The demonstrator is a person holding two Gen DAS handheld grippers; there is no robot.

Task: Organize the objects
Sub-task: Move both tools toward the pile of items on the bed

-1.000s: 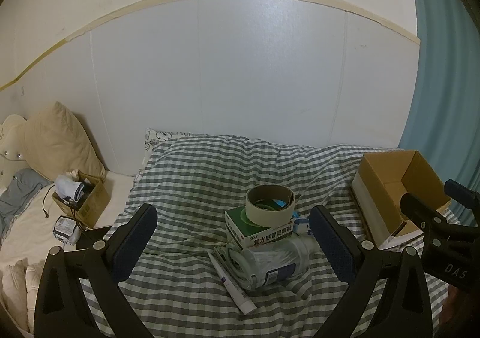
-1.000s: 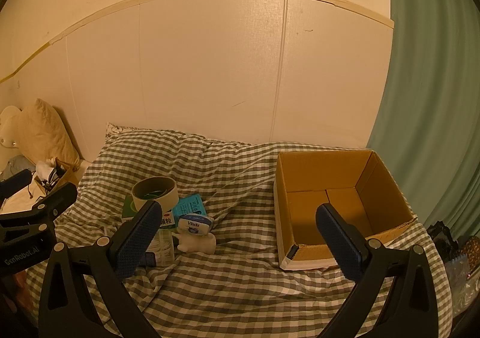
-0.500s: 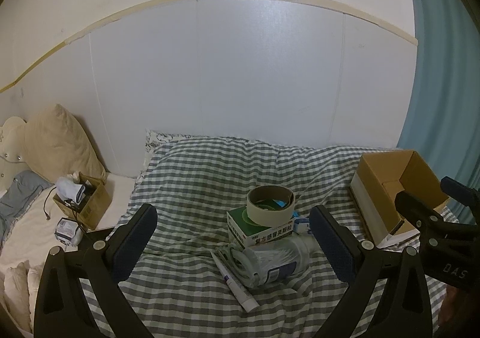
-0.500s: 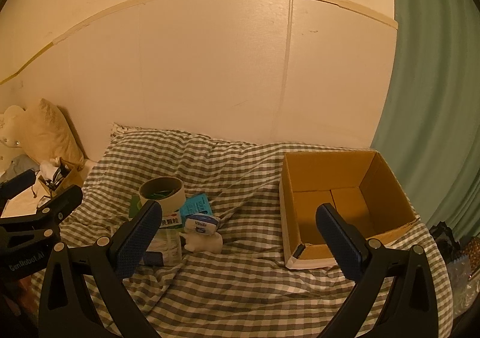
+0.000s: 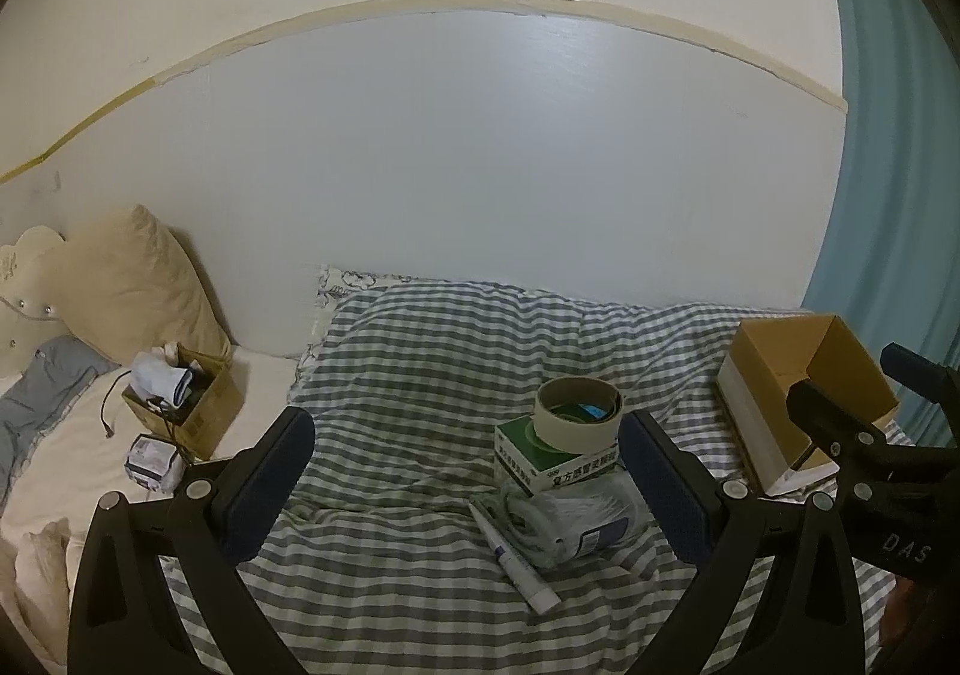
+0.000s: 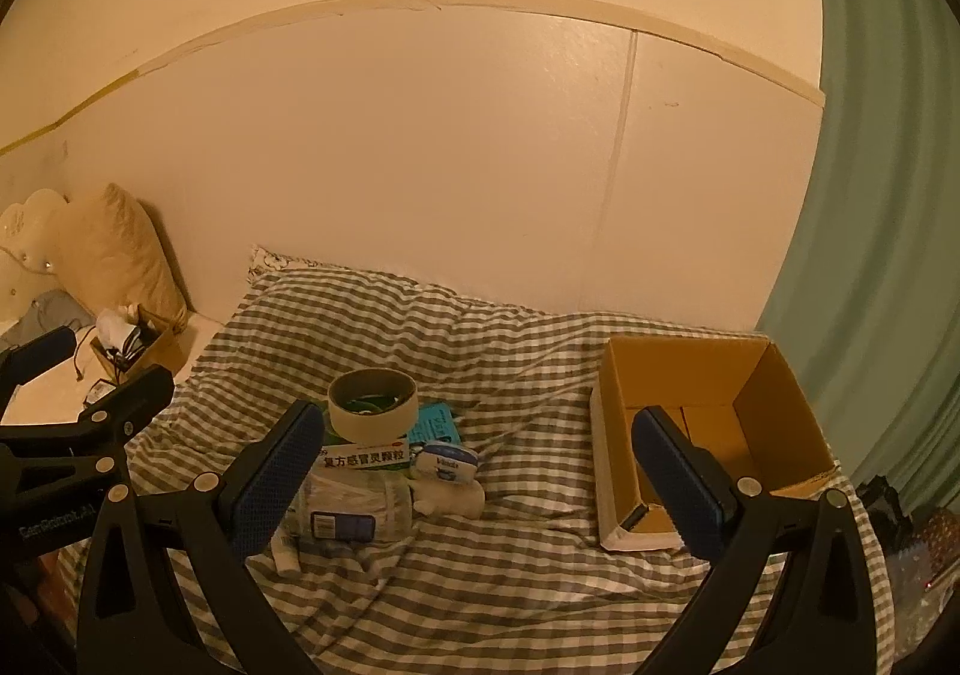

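One tape roll [image 5: 578,412]; one green medicine box [image 5: 555,462]; one tube [image 5: 517,557]; one clear packet [image 5: 573,519]; one teal pack [image 6: 439,423]; one tissue pack [image 6: 448,462]; one white figure [image 6: 450,498]; two cardboard boxes, an open one [image 6: 708,435] and a filled one [image 5: 186,405]; two hand-held grippers, left [image 5: 459,486] and right [image 6: 474,474]; one pillow [image 5: 135,285].

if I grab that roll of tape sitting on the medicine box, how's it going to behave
The tape roll is a wide ring, so it is probably stiff and light. It lies flat on the tilted medicine box, so a nudge may slide it off. Tipped onto its edge, it could roll across the soft checked blanket.
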